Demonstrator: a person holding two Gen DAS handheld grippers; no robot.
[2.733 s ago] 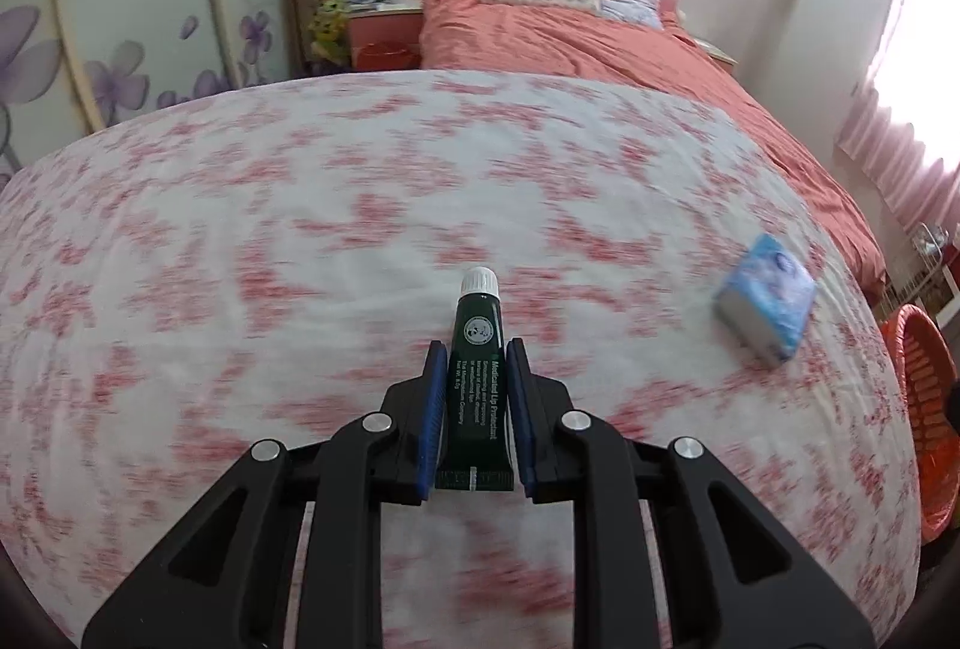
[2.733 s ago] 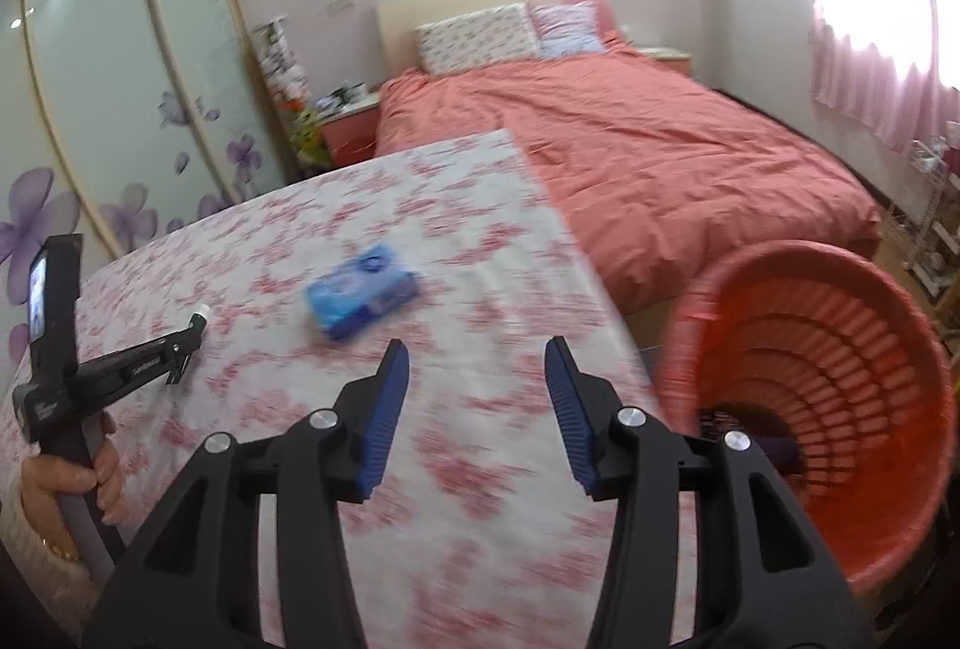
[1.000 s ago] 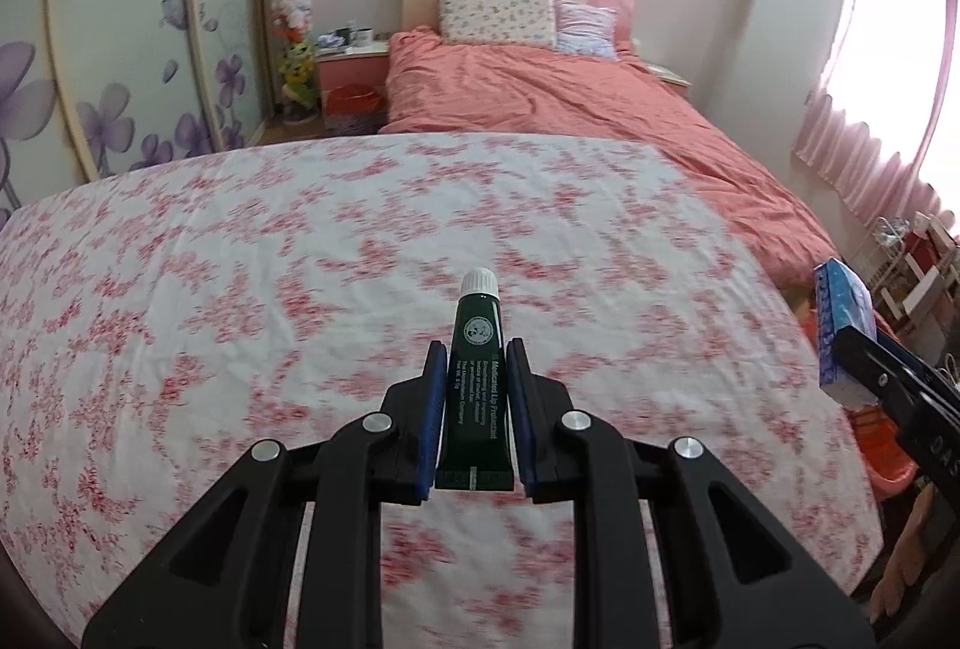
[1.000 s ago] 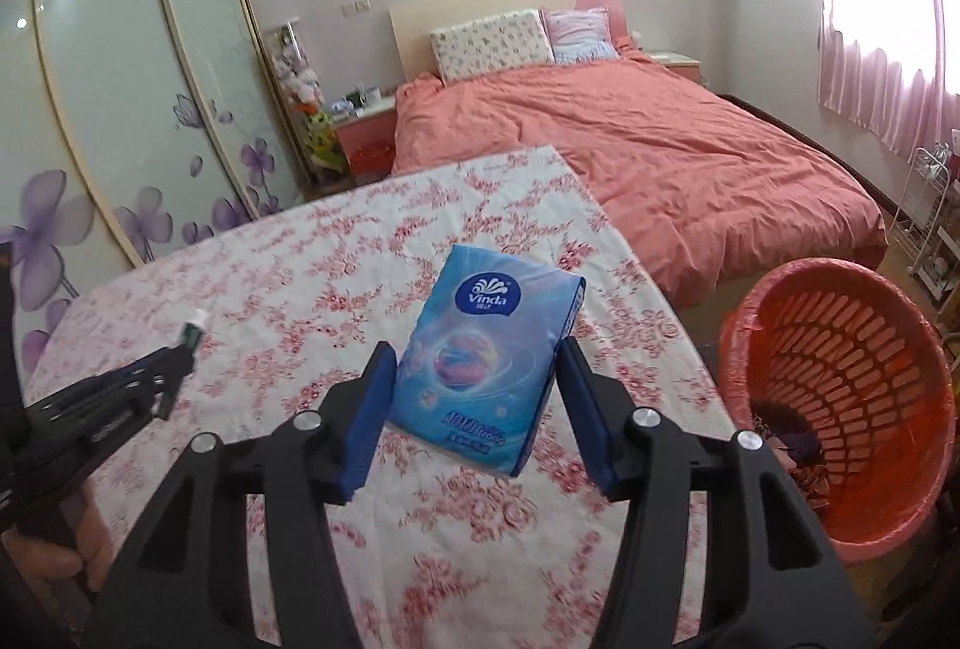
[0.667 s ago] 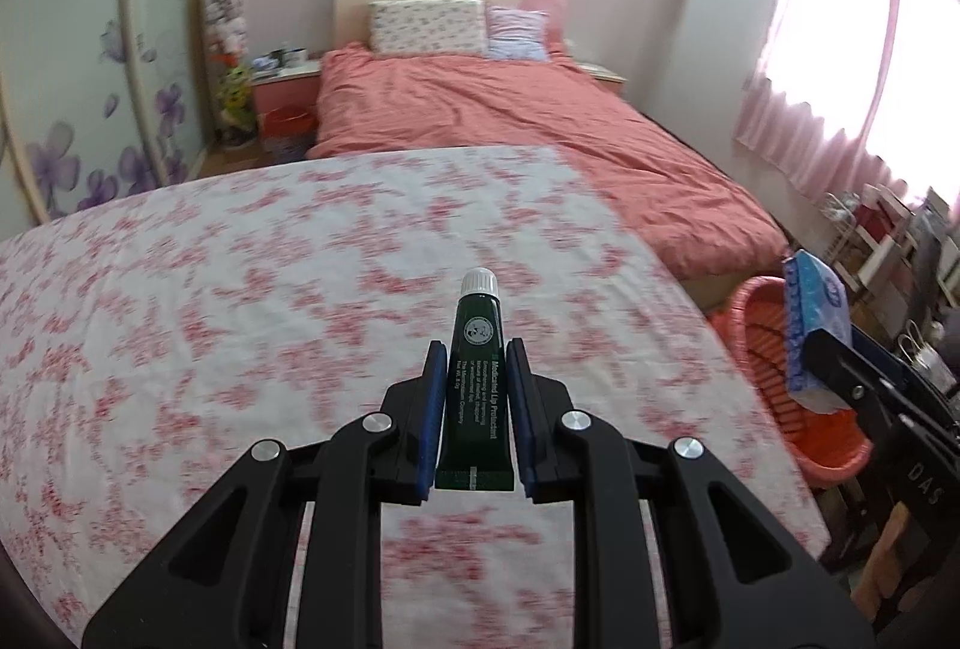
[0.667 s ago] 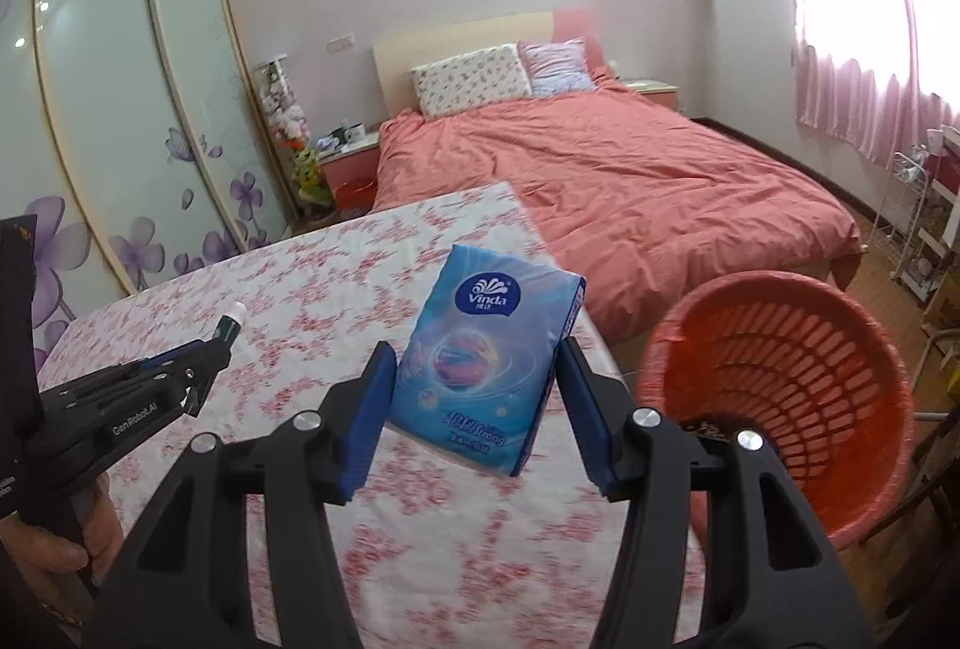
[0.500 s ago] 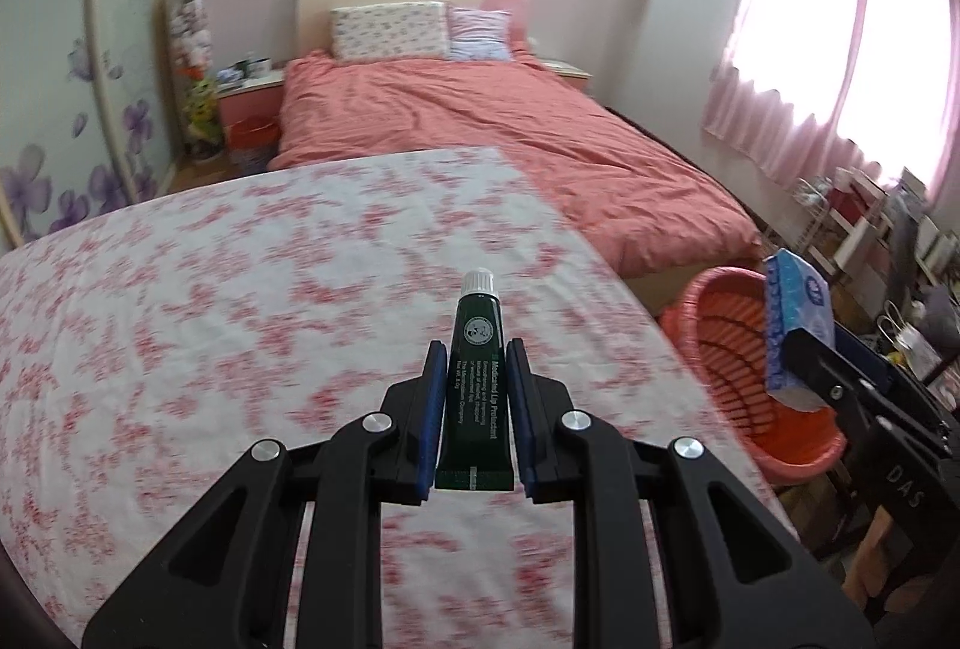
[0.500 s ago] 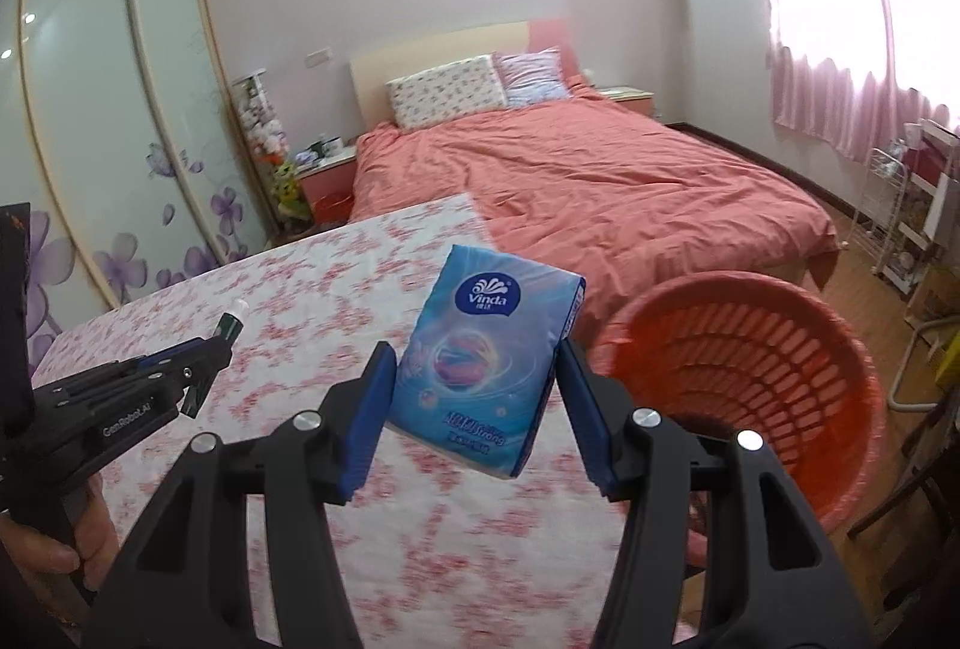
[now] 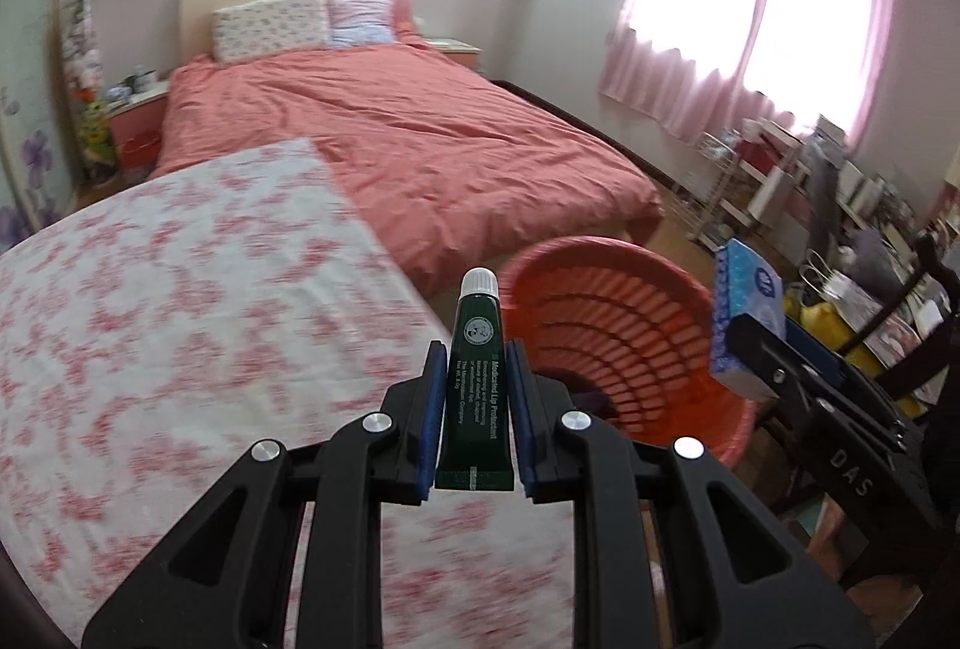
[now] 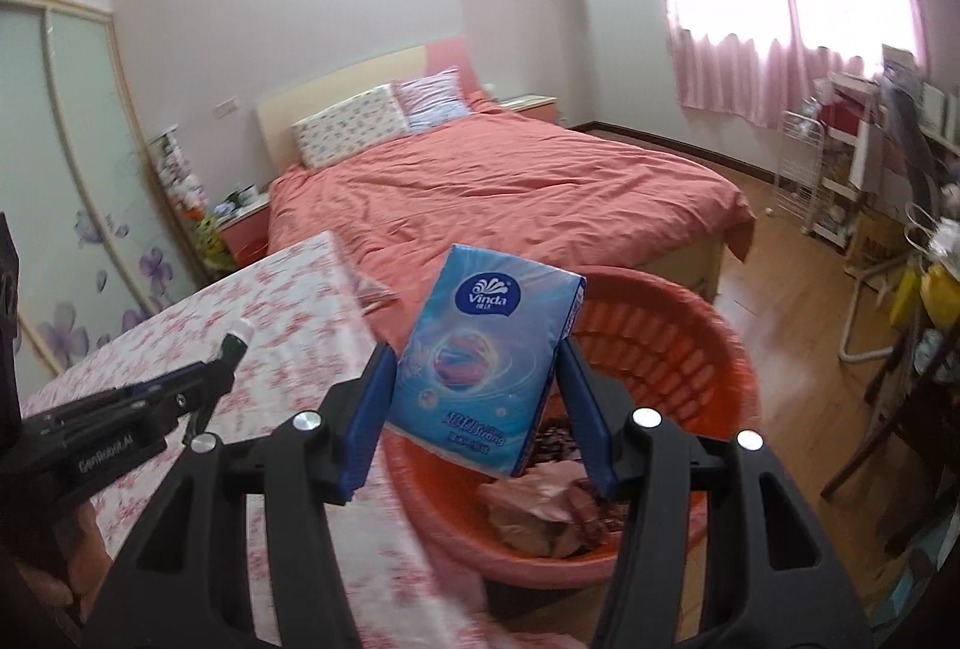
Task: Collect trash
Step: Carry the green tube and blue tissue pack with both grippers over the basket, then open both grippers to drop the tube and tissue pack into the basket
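Dark green, with a white cap, the tube [image 9: 477, 379] sits clamped between the nearly closed fingers [image 9: 433, 409] of the left gripper [image 9: 477, 349], cap forward, over the edge of the flowered bench [image 9: 180, 319]. The right gripper [image 10: 477, 385] stands about half open, squeezed on a blue tissue pack [image 10: 489, 355] that tilts between its pads. Just beyond both lies the orange basket [image 10: 690, 349] on the floor, with crumpled wrappers [image 10: 540, 493] already in its bottom; the pack hangs roughly above the basket's near rim. Behind is the bed [image 10: 510, 187].

My judgement: the risk is an early release. The tube does not look to be over the opening yet, so letting go now could drop it on the bench edge or floor. The light pack could catch the rim and tumble out. The two grippers are close together and might knock each other.
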